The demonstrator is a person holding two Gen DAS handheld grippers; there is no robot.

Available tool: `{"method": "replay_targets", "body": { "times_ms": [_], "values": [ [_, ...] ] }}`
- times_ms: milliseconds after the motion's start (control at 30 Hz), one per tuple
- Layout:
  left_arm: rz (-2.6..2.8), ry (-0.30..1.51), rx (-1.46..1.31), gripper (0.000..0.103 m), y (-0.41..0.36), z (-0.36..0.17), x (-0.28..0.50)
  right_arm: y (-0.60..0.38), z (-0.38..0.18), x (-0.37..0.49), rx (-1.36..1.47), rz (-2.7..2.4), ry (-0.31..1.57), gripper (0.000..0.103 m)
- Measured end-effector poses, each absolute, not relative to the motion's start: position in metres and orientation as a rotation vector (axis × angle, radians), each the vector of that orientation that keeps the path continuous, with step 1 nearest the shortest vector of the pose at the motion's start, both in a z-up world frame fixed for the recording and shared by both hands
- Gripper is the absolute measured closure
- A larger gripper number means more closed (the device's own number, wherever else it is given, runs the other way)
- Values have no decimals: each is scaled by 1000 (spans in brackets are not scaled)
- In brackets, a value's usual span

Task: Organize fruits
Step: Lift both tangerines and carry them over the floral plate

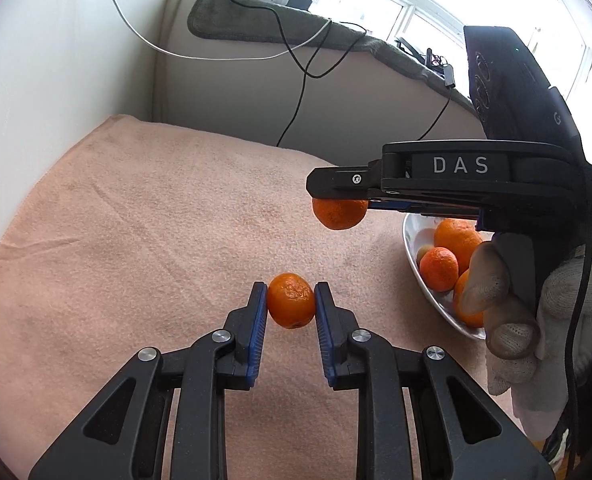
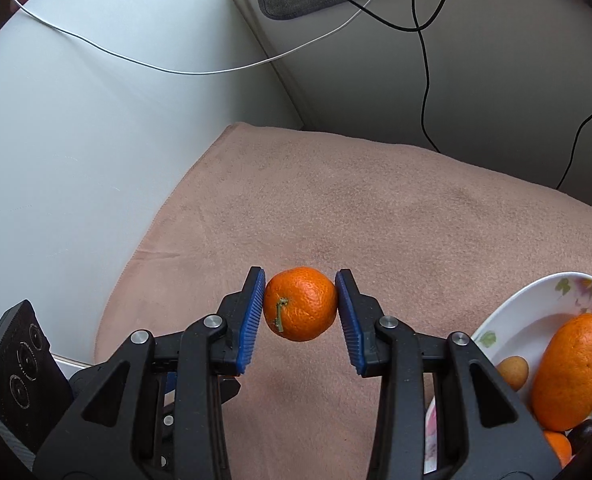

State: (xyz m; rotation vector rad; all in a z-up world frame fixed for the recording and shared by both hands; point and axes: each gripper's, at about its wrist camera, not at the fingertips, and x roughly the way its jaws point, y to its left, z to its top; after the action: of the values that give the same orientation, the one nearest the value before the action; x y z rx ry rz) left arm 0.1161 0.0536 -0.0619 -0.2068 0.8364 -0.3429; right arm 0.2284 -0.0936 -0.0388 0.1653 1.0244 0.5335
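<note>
Carrying looks like the step in hand: the left gripper has its blue-padded fingers closed on a small round orange tangerine, and the right gripper clamps a slightly larger stemmed orange tangerine, both fruits held clear above the pinkish-beige towel-covered desk. The next move likely calls for bringing each over the white floral-rimmed bowl at the right, already holding several oranges, and releasing gently onto the pile. The right gripper's own body overhangs that bowl, so the two may crowd each other; dangling black and white cables hang well behind.
</note>
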Motion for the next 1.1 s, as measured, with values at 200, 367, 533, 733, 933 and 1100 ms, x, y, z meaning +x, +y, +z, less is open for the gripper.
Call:
{"method": "replay_targets", "body": {
  "times_ms": [200, 367, 533, 733, 933, 1100],
  "values": [
    [-366, 816, -191, 81, 35, -50, 119, -124, -23, 210, 191, 516, 974, 65],
    [-390, 809, -176, 81, 16, -44, 121, -153, -16, 196, 220, 493, 934, 65],
    [-411, 804, -163, 81, -4, -39, 128, -182, -11, 186, 255, 465, 903, 65],
    [-432, 800, -155, 81, -22, -35, 135, -214, -4, 173, 273, 416, 859, 65],
    [-457, 790, -140, 81, -38, -30, 137, -244, 0, 156, 271, 360, 819, 65],
    [-479, 780, -129, 81, -54, -26, 142, -267, 3, 139, 263, 324, 801, 65]
  ]
}}
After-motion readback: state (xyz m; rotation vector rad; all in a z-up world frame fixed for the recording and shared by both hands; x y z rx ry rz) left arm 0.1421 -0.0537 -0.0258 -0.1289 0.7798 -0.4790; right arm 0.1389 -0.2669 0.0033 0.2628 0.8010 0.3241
